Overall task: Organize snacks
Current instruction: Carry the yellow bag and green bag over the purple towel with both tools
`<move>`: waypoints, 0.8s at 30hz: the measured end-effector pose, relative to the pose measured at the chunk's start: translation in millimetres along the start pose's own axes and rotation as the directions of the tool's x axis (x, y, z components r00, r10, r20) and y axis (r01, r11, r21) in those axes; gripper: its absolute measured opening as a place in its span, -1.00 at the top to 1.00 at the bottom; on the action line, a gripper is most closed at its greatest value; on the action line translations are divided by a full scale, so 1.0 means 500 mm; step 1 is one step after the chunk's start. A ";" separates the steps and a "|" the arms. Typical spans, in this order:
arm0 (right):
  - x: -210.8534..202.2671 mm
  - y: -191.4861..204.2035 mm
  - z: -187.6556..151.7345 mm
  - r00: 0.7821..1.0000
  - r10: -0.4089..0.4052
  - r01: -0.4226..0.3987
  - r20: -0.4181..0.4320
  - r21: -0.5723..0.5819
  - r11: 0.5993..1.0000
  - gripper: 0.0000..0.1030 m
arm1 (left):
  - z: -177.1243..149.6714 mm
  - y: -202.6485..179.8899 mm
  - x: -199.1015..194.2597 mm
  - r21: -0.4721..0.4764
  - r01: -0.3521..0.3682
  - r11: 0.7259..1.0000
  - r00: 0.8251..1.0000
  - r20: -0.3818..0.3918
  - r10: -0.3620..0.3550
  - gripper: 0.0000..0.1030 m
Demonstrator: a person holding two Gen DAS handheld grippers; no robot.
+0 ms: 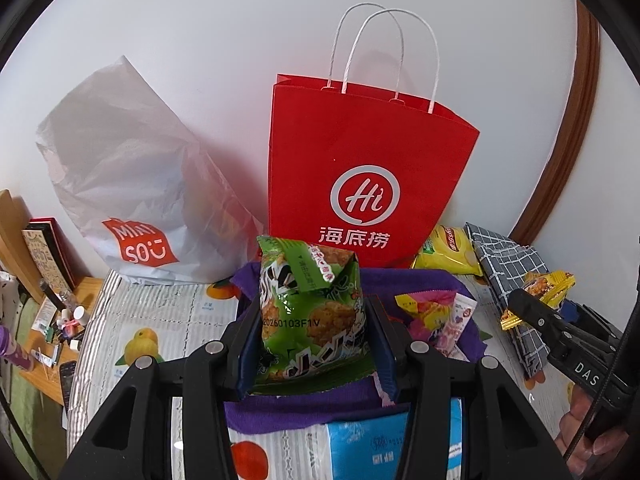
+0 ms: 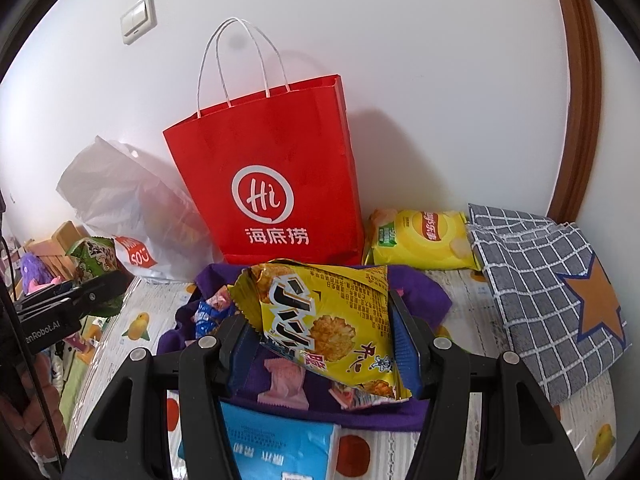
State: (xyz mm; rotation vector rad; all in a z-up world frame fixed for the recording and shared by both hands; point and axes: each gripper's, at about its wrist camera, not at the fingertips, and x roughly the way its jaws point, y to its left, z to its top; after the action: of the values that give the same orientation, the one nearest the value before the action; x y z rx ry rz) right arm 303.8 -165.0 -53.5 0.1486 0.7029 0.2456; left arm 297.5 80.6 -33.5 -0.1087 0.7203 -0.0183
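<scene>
My left tool [image 1: 310, 320] is clenched on a green snack packet [image 1: 308, 312], held upright above the purple cloth [image 1: 420, 280] on the bench [image 1: 168, 320]. My right tool [image 2: 324, 332] grips a yellow snack packet [image 2: 324, 316] the same way — over the same cloth, where small pink sweets [image 2: 284, 376] lie loose. At the far side a red paper bag [image 2: 272, 184] stands against the wall, a white plastic bag [image 1: 132, 184] slumped to its left. To its right lies a yellow crisp bag [image 2: 420, 240], touching a grey checked cloth [image 2: 540, 280]. A blue packet [image 2: 276, 444] sits nearest me.
</scene>
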 end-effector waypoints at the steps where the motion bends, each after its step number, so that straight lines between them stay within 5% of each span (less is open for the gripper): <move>1: 0.004 0.000 0.003 1.000 0.000 0.000 -0.001 -0.001 1.000 -0.14 | 0.003 -0.001 0.006 0.000 0.002 1.000 1.000 -0.003 -0.002 0.12; 24: 0.128 0.002 0.032 0.999 0.029 -0.028 -0.043 0.018 0.999 -0.14 | 0.038 -0.003 0.153 -0.013 0.053 0.999 0.995 -0.088 -0.054 0.12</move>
State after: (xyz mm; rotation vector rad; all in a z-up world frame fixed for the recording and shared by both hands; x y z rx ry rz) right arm 361.4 -147.4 -81.0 0.1700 0.7461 0.2710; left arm 367.4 76.7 -69.3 -0.1380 0.8059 -0.0709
